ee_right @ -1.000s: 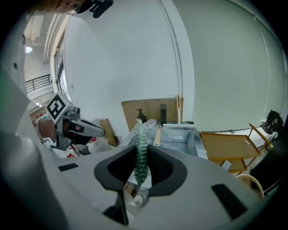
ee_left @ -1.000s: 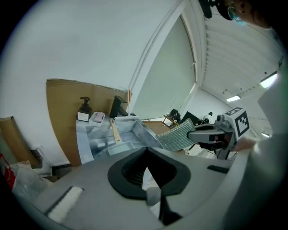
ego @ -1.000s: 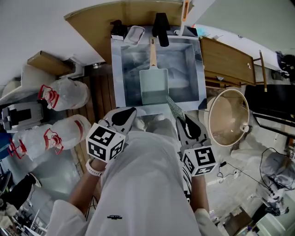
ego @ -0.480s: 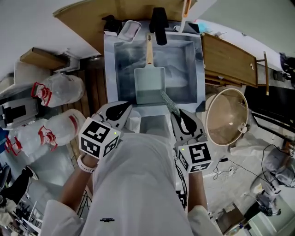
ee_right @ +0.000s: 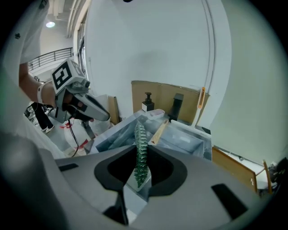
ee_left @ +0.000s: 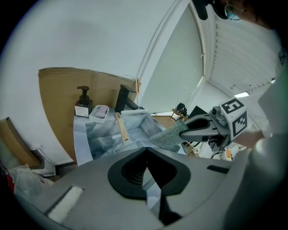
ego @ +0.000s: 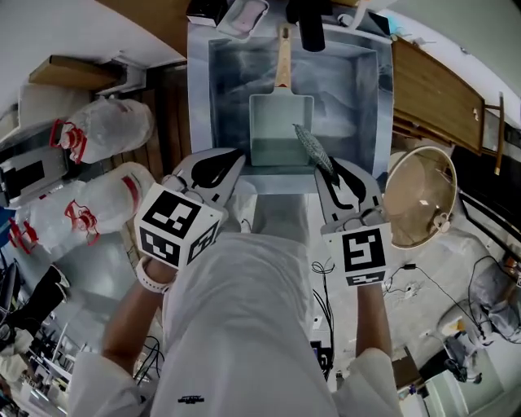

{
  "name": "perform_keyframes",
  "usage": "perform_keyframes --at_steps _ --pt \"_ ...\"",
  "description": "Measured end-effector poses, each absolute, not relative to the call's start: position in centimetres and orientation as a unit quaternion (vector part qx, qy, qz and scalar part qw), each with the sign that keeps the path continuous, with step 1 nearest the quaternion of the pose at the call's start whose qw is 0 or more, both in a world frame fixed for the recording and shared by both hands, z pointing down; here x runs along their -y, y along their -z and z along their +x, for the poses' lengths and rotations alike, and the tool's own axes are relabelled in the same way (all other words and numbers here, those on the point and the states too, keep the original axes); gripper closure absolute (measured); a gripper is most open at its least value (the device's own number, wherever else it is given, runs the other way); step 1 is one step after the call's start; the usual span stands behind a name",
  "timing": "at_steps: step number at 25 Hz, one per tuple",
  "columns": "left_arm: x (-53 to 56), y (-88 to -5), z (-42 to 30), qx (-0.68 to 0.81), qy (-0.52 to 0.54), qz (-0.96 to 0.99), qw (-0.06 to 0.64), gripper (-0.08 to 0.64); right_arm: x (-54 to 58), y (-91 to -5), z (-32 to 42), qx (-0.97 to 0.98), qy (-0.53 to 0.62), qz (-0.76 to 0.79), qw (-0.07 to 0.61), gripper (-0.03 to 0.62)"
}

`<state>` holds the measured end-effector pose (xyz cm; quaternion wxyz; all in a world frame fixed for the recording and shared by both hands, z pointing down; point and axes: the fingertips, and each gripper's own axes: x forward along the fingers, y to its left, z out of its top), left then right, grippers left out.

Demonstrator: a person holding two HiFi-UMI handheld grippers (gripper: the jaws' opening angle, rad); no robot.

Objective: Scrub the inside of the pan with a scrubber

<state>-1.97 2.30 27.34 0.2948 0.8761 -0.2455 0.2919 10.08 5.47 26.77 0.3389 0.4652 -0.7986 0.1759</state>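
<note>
Jaws of the right hand-held gripper (ee_right: 143, 152) are pressed together on a green mesh scrubber (ee_right: 140, 134), which stands edge-on between them and sticks out forward past their tips. In the head view that scrubber reaches over the near right corner of the pan (ego: 277, 134); whether it touches the pan's floor cannot be told. The pan is square and pale green. It lies in the steel sink (ego: 228, 89) straight ahead of both hand-held grippers, with its wooden handle (ego: 283, 59) pointing away from them toward the black faucet (ego: 308, 20).

The left hand-held gripper (ee_left: 146, 152) has its jaws together with nothing between them. It hangs over the sink's near rim, level with the right hand-held gripper and a little apart from it on its left side, just short of the pan's near left corner.

Beyond the left hand-held gripper, at the sink's far left corner, stands a dark soap bottle (ee_left: 83, 104) with a pump top, and a small soap dish (ee_left: 100, 112) sits just beside it. White plastic bags (ego: 110, 134) with red handles lie on the floor out to the left of the left hand-held gripper. A round basin (ego: 415, 204) sits low to the right of the right hand-held gripper, below a wooden desk (ego: 431, 89).
</note>
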Motion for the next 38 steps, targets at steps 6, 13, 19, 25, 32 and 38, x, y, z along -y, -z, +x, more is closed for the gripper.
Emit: perform_keyframes --at_steps 6,13,19,25,32,38 --pt "-1.7 -29.9 -1.4 0.242 -0.299 0.871 0.307 0.555 -2.6 -30.0 9.4 0.811 -0.138 0.421 0.381 0.529" --pt "-1.7 -32.8 -0.2 0.235 -0.303 0.87 0.311 0.555 -0.3 -33.6 8.5 0.826 -0.109 0.367 0.413 0.529" --pt "-1.4 -34.6 0.4 0.234 -0.3 0.865 0.326 0.555 0.7 -36.7 8.4 0.823 -0.063 0.314 0.469 0.528" --pt "-1.3 -36.3 0.3 0.235 -0.304 0.858 0.34 0.555 1.4 -39.5 8.5 0.82 -0.027 0.272 0.502 0.529" --pt "-1.0 -37.9 0.7 0.237 -0.308 0.853 0.348 0.555 2.2 -42.3 8.7 0.808 0.016 0.236 0.54 0.529" --pt "-0.9 -38.5 0.8 0.24 -0.305 0.851 0.354 0.555 3.4 -42.2 8.7 0.807 0.016 0.248 0.536 0.529"
